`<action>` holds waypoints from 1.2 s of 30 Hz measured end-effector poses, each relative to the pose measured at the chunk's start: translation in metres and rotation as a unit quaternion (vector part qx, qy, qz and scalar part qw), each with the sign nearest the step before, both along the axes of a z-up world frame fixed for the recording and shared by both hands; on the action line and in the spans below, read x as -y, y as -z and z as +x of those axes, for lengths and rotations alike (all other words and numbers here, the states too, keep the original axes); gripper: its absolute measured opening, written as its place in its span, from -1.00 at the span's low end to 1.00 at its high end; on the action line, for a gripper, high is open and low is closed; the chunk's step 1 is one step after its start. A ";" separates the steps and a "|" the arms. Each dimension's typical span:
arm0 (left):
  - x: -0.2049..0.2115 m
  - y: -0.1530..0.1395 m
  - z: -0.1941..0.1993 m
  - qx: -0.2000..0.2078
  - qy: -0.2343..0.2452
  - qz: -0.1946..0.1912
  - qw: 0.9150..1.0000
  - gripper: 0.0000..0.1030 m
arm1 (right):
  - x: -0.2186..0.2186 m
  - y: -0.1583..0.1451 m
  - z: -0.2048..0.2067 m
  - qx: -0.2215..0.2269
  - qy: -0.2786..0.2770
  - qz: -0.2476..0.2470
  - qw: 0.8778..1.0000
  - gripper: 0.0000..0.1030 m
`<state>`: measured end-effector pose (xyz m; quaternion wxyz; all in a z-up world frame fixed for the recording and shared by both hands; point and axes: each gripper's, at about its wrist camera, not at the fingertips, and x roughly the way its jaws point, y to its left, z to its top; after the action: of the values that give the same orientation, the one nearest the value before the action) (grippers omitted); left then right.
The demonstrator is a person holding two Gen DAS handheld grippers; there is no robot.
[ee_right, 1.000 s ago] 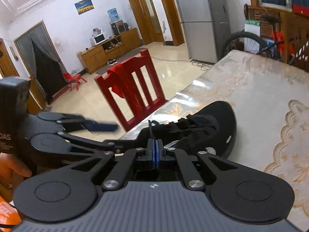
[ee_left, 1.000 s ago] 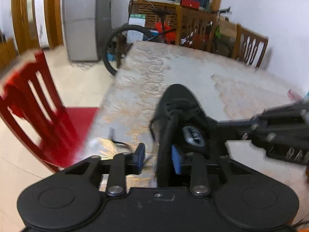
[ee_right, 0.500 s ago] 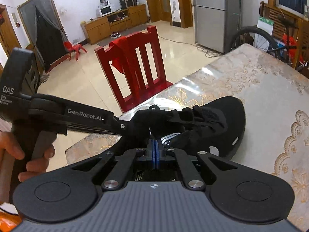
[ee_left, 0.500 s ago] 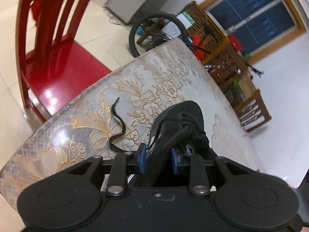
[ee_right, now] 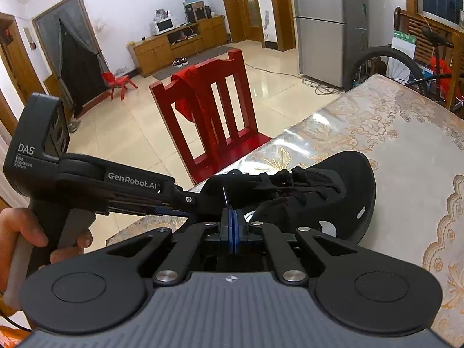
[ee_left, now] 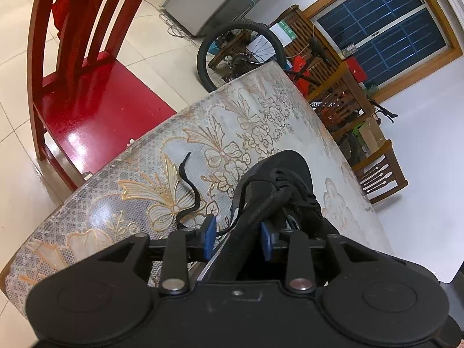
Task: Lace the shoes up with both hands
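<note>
The shoe (ee_right: pixel 313 194) lay on its side close to the near-left corner of the table (ee_right: pixel 406 150), its toe pointing toward one o'clock in the right wrist view, its heel end just short of the table edge at nine o'clock. The left gripper (ee_left: pixel 237 236) straddled the shoe's collar; its jaws had just been opening, the blue pads (ee_left: pixel 209 236) stood a little apart, the left pad clear of the material, and I could not tell whether the right one touched. A hand (ee_right: pixel 26 237) held its handle at eight o'clock in the right wrist view. The right gripper (ee_right: pixel 232 223) was closed tight, a thin black lace end (ee_right: pixel 225 195) rising from between its pads toward twelve o'clock. A second lace (ee_left: pixel 190 191) trailed loose on the cloth at ten o'clock of the left gripper, curling toward the table edge. Beyond that edge the red chair (ee_right: pixel 214 116) stood near the corner, leaving little room on that side; the table lay open toward one and two o'clock of the shoe. The cloth was glossy, pale, with gold flowers and butterflies. Farther off were a tiled floor (ee_right: pixel 139 133), a grey fridge (ee_right: pixel 324 26), a bicycle (ee_left: pixel 240 52) at the table's far end, wooden chairs (ee_left: pixel 380 174) and a dark window (ee_left: pixel 382 20).
</note>
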<state>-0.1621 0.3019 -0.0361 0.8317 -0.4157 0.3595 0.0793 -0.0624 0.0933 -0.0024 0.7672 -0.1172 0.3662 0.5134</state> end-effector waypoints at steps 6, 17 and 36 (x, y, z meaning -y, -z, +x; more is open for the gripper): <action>0.000 0.000 0.000 -0.001 0.007 -0.002 1.000 -0.41 | -0.004 0.000 0.000 0.001 0.003 0.000 1.000 -0.97; 0.015 0.000 0.005 0.002 0.041 0.018 0.999 -0.32 | -0.010 0.004 0.004 0.017 0.035 -0.007 0.999 -0.97; 0.017 0.004 0.006 0.014 0.052 0.024 0.998 -0.24 | -0.010 -0.016 0.003 0.069 -0.068 -0.060 0.993 -0.48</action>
<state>-0.1564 0.2848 -0.0404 0.8495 -0.3774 0.3667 0.0386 -0.0591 0.1032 0.0139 0.7453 -0.2227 0.3335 0.5326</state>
